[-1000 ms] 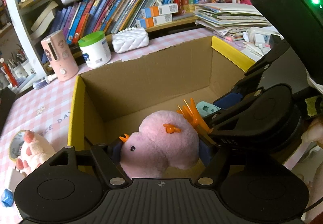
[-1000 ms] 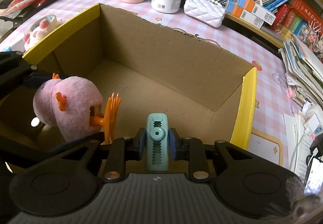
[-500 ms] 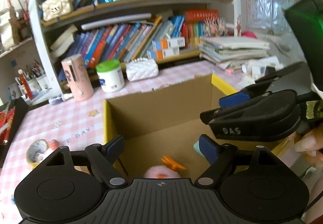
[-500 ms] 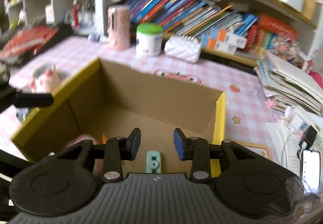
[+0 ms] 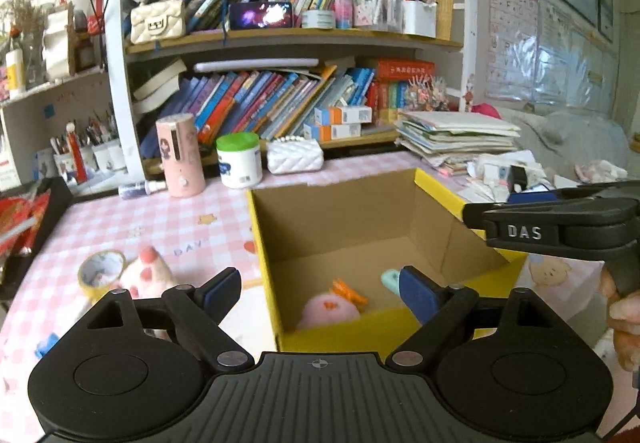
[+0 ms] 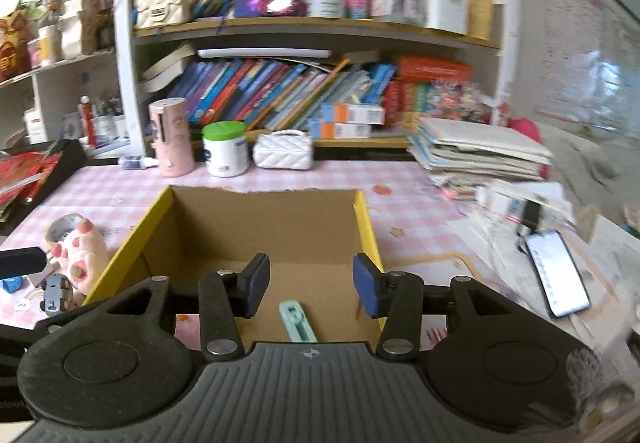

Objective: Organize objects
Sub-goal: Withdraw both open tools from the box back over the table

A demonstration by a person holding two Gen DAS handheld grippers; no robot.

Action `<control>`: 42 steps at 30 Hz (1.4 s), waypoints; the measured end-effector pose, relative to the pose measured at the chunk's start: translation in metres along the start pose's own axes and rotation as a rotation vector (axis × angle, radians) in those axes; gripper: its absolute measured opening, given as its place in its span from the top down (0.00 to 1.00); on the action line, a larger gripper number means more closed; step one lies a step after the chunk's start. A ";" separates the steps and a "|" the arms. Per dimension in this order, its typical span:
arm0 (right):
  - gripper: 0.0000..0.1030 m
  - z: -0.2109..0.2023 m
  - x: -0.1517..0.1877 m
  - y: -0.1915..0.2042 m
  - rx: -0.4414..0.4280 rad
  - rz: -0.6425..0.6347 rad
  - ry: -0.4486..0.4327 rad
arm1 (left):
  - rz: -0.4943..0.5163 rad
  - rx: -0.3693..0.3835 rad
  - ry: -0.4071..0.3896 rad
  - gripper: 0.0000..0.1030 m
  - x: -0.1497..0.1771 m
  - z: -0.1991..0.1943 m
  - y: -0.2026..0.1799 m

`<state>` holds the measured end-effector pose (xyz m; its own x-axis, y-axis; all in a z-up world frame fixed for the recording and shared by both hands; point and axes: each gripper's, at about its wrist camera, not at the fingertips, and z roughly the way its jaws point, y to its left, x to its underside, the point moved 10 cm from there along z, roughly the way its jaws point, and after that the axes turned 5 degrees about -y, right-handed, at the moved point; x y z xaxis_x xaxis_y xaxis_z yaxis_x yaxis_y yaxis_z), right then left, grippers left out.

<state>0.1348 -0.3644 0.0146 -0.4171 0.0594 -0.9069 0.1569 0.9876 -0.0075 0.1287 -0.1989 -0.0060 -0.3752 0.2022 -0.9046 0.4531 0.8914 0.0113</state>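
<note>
A cardboard box with yellow rims (image 5: 264, 243) stands open on the pink checked table. On its floor lie a pink plush toy with orange tufts (image 5: 328, 309) and a teal clip (image 5: 389, 278). My left gripper (image 5: 320, 291) hangs above the box's near edge. Its jaws are opening and nothing is between them. In the right wrist view the teal clip (image 6: 298, 321) lies in the box (image 6: 368, 219) below my right gripper (image 6: 310, 285). Those jaws are opening too, with nothing between the pads. One of the right gripper's fingers (image 5: 560, 227) reaches in over the box's right rim.
Left of the box lie a paw-shaped plush (image 6: 82, 247), a tape roll (image 5: 100, 271) and a toy car (image 6: 56, 293). A pink cylinder (image 5: 180, 155), a green-lidded jar (image 5: 239, 159) and a white purse (image 5: 295, 155) stand behind. Papers (image 5: 456, 139) and a phone (image 6: 556, 275) lie right.
The left gripper let go of the pink plush and the right let go of the teal clip. Both things now lie in the box. Both grippers rose and drew back, jaws widening.
</note>
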 end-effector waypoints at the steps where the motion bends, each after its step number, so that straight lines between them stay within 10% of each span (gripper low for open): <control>1: 0.57 -0.005 0.005 0.001 0.014 0.007 0.003 | -0.003 0.007 0.005 0.14 0.004 -0.004 0.002; 19: 0.56 -0.066 0.111 0.061 0.102 0.037 0.190 | 0.035 -0.016 0.157 0.14 0.091 -0.062 0.043; 42: 0.43 -0.083 0.143 0.171 -0.071 -0.055 0.267 | -0.041 -0.137 0.211 0.14 0.133 -0.119 0.120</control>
<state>0.0280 -0.1755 -0.0813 -0.6458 0.0319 -0.7629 0.0679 0.9976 -0.0157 0.0369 -0.0170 -0.0745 -0.5580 0.2319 -0.7968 0.3256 0.9444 0.0468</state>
